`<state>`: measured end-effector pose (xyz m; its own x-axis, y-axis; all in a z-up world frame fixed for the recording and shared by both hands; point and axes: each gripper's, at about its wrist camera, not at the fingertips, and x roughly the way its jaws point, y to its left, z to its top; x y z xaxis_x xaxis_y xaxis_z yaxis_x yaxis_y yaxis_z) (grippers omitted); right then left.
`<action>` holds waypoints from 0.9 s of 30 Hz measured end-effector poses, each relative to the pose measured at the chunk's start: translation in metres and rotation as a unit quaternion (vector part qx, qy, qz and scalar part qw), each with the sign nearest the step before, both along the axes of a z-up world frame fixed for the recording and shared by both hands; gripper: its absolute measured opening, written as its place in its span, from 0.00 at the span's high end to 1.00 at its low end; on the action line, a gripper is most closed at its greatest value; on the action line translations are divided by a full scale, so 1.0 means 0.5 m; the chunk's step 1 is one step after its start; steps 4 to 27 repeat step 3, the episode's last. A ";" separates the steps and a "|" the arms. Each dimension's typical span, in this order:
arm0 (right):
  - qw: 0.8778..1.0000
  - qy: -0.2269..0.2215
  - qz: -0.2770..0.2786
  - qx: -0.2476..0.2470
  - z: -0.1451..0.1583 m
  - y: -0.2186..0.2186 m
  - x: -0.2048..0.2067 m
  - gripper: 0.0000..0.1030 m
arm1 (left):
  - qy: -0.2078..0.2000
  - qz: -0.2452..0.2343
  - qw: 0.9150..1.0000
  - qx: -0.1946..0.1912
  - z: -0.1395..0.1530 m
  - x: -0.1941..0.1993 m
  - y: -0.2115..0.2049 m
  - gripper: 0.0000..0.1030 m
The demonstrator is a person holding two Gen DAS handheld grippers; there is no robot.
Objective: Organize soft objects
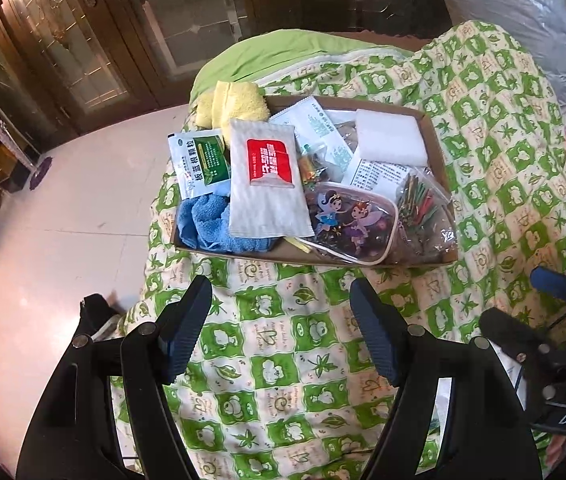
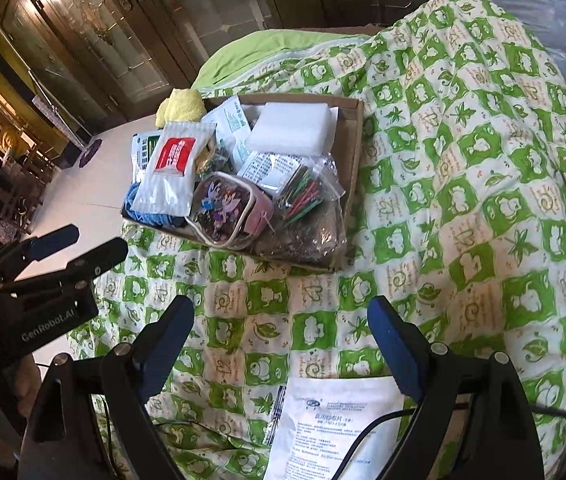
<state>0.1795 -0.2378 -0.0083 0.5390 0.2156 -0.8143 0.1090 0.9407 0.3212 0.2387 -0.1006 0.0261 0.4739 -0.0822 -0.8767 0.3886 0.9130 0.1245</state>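
Both our grippers, left (image 1: 281, 320) and right (image 2: 281, 342), hover spread and empty short of the cardboard tray (image 1: 439, 152), heaped with towels, packets and pouches, a gauze packet (image 2: 335, 428) lying nearer on the quilt (image 2: 463, 184).

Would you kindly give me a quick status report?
Both grippers, left and right, open, empty, over quilt. Towels, packets piled in cardboard box. White packet lies outside. Nothing blocking.

The blue towel (image 1: 213, 226) lies half hidden under the tissue pack (image 1: 266, 178); the bottom edge cuts the white gauze packet (image 2: 331, 432).
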 end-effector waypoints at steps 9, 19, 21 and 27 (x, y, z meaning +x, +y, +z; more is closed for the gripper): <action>1.000 0.001 0.002 -0.004 -0.003 0.008 -0.001 0.14 | 0.001 -0.004 1.000 0.000 -0.002 -0.002 0.000 0.30; 1.000 0.001 0.002 -0.004 -0.003 0.008 -0.001 0.14 | 0.001 -0.004 1.000 0.000 -0.002 -0.002 0.000 0.30; 1.000 0.001 0.002 -0.004 -0.003 0.008 -0.001 0.14 | 0.001 -0.004 1.000 0.000 -0.002 -0.002 0.000 0.30; 1.000 0.001 0.002 -0.004 -0.003 0.008 -0.001 0.14 | 0.001 -0.004 1.000 0.000 -0.002 -0.002 0.000 0.30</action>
